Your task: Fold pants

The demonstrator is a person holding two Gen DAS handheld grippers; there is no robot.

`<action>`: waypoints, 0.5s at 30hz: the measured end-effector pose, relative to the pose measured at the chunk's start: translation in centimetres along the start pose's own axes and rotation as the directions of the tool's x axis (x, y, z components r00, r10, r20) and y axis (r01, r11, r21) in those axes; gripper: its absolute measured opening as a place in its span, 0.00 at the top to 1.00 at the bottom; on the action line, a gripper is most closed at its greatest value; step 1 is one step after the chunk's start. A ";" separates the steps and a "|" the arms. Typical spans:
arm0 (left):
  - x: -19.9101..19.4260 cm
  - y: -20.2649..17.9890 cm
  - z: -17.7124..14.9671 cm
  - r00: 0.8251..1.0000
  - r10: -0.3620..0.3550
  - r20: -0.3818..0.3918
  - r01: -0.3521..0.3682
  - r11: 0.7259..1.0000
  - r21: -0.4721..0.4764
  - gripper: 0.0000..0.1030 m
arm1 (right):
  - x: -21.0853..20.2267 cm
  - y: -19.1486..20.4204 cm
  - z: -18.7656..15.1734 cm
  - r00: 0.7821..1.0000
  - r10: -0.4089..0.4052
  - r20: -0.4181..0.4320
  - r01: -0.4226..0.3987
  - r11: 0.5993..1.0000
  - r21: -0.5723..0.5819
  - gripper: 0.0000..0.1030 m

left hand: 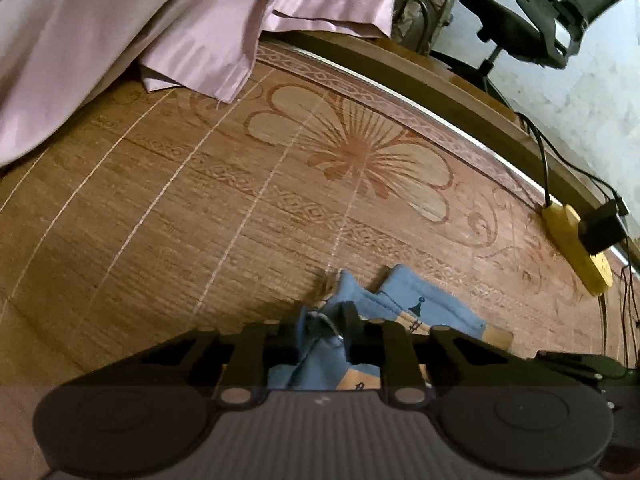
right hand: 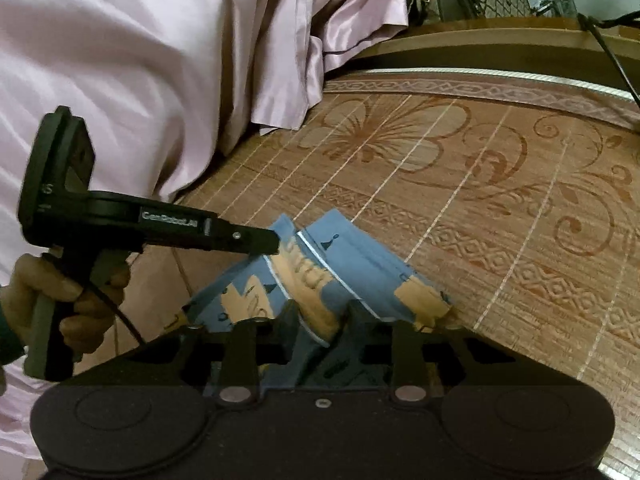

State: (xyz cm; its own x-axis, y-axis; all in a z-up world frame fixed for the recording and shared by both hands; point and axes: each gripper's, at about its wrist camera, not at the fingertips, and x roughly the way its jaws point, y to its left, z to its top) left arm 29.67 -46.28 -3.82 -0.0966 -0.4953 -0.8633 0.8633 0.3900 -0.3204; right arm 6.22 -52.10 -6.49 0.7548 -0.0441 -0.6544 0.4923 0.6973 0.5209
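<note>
- Left gripper (left hand: 324,332): fingers (left hand: 352,320) closed onto a bunched fold of the blue pants (left hand: 424,304), cloth pinched between them in the left wrist view.
- Right gripper (right hand: 320,320): fingers (right hand: 290,316) clamped on the near edge of the same pants (right hand: 352,260), fabric rising between them.
- Seen only from the right wrist: left gripper (right hand: 264,242) reaching in from the left, tip touching the pants' upper-left corner, held by a hand (right hand: 60,300); tan printed patches and a pale stripe across the cloth.
- Seen only from the left wrist: yellow power strip (left hand: 576,248) with a black plug near the mat's right edge, cables trailing off, and an office chair (left hand: 560,12) far right beyond the bed frame.
- Pants lifted and crumpled just beyond both grippers, over the near part of a woven bamboo mat (right hand: 500,200); long axis roughly from near-left toward far-right in the right wrist view, exact ends hard to tell.
- Pink satin sheet (right hand: 160,60) heaped far left, its edge draped onto the mat, well apart from the pants.
- Bare mat with a flower print stretching far and right of the pants, bounded at the far side by a patterned border and wooden bed frame (left hand: 440,80).
- Quilted bag (left hand: 424,4) past the frame, far centre.
</note>
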 end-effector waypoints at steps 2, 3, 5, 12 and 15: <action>-0.4 -0.3 -0.1 1.000 0.006 0.014 -0.006 1.000 0.010 0.87 | -0.1 -0.3 0.0 1.000 -0.004 0.009 0.004 1.000 0.022 0.93; -0.6 -0.6 -0.2 1.000 0.006 0.020 -0.006 1.000 0.017 0.88 | -0.3 -0.4 0.0 1.000 0.000 0.015 0.000 1.000 0.031 0.94; -0.9 -1.1 -0.2 1.000 0.003 0.030 -0.004 1.000 0.026 0.89 | -0.9 -0.2 0.0 0.999 -0.001 0.038 0.001 1.000 0.015 0.95; -3.7 -3.6 1.0 0.997 -0.032 0.075 0.028 0.998 0.057 0.90 | -4.4 0.6 -0.3 0.991 0.003 0.131 0.001 1.000 -0.029 0.96; -4.4 -5.5 1.5 0.996 -0.045 0.083 0.037 0.995 0.097 0.90 | -6.4 0.8 -0.4 0.985 0.002 0.175 0.002 1.000 -0.024 0.96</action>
State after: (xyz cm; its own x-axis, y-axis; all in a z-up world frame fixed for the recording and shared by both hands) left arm 26.08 -47.43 2.31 -0.0940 -0.5747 -0.8129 0.9030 0.2947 -0.3127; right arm 1.61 -51.01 -2.09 0.8203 -0.1672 -0.5470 0.4831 0.7145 0.5061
